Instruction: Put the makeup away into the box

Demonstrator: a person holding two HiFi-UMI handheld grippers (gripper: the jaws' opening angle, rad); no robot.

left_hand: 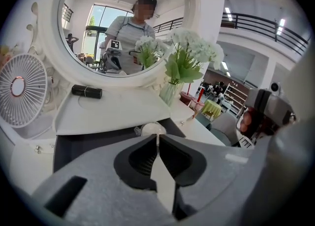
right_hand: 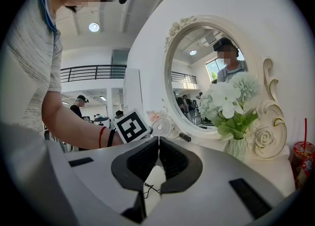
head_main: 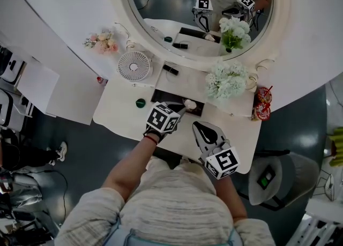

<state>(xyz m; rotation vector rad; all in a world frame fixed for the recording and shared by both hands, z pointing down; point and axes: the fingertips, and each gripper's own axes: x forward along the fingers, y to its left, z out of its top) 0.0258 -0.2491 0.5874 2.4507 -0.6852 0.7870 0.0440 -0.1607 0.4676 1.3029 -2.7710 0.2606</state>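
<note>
At box rim, closed left tongs.

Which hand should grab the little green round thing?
Probably left. The left gripper hovers over the black box, beside the green round thing; the right gripper is farther away, on the other side.

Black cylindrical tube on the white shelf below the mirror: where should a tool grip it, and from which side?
Grip the black cylindrical tube across its middle, probably from above and in front. It lies flat on its side along the white shelf, so its narrow width suits the tool; the mirror frame stands close behind it.
</note>
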